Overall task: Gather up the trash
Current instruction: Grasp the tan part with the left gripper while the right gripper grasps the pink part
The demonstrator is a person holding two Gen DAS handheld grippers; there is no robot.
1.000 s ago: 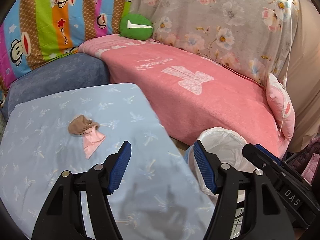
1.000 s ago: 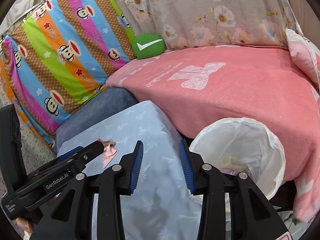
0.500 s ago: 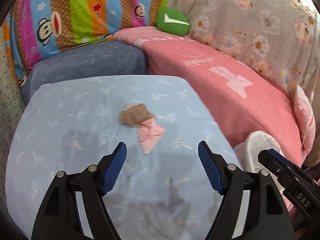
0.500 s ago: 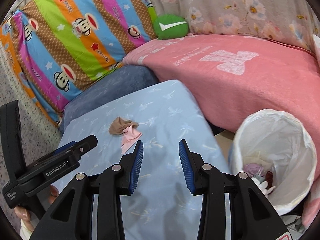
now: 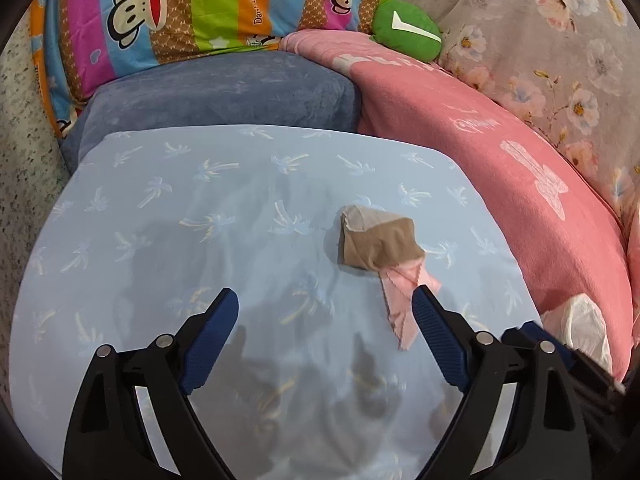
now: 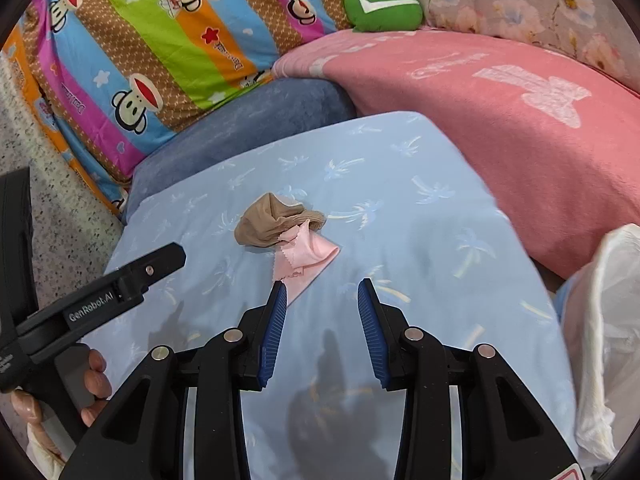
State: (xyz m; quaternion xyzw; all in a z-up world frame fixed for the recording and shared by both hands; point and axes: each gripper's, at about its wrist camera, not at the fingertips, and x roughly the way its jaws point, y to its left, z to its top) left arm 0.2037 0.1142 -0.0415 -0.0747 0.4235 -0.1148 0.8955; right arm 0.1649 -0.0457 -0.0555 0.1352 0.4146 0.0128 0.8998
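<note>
A crumpled tan stocking [image 5: 376, 240] lies on a pink cloth scrap [image 5: 400, 300] on the light blue cushion [image 5: 200, 220]. In the right wrist view the stocking [image 6: 272, 220] and pink scrap [image 6: 308, 252] lie just ahead and left of my right gripper [image 6: 322, 292], which is open and empty. My left gripper [image 5: 324, 300] is wide open and empty, hovering just short of the trash, its right finger beside the pink scrap. A white-lined trash bin [image 6: 608, 320] stands at the cushion's right; its rim [image 5: 580, 328] shows in the left wrist view.
A pink blanket [image 6: 500, 100] covers the sofa at the right. A dark blue cushion [image 5: 220, 88], a striped monkey-print cover [image 6: 140, 40] and a green round pillow [image 6: 382, 6] lie behind. Speckled floor [image 6: 48, 200] is at the left. The left gripper's body [image 6: 100, 300] crosses the right view.
Both grippers have swung left from the bin toward the trash on the blue cushion and come closer to it. The left gripper has opened wider.
</note>
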